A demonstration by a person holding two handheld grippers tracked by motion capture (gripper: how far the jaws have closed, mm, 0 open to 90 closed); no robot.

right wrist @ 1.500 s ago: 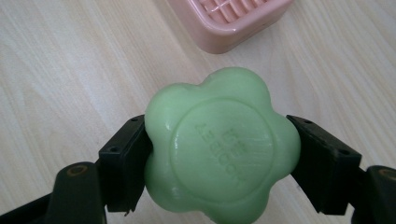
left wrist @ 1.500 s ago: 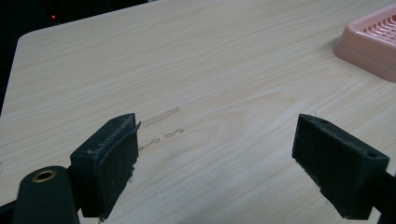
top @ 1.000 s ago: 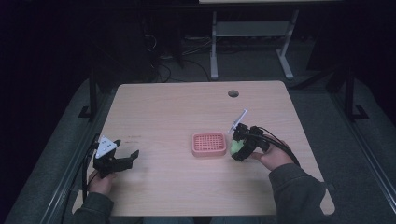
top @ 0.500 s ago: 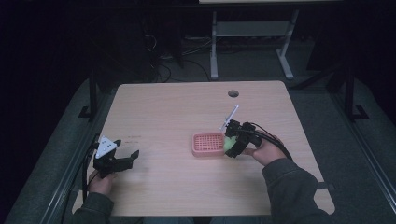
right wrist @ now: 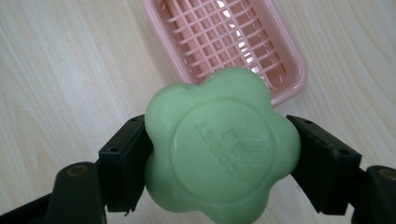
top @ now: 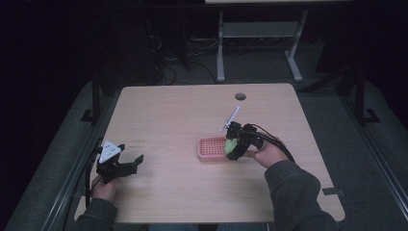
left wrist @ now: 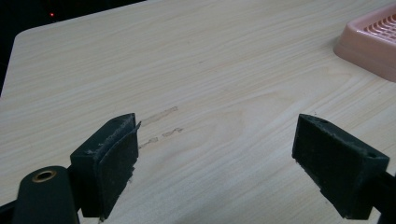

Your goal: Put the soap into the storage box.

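While the wooden table [top: 183,120] carries little besides the pink soap dish [top: 211,148], take that dish as your landmark. A second ago your right gripper [top: 234,146] stood off the dish's right side, well clear of the rim; half a second ago it had closed to the edge, and now it sits at the dish's right end with its load overlapping the rim in the high view. By my judgement, that puts the carry nearly at its end and leaves only the set-down.

Your left gripper [top: 129,166] has not moved in that time. It rests low on the table well to the left of the dish and nearer you, jaws spread wide with nothing between them, bare wood showing in the gap in the left gripper view.

Your right forearm comes in from the right of the dish, the hand turned so the jaws point left and down toward it.

Those jaws pinch the green flower-shaped soap [right wrist: 219,147] by its sides, stamped face toward the camera. In the right gripper view the dish's grid floor [right wrist: 219,32] lies just beyond the soap, which appears held clear of the grid, not yet touching it.
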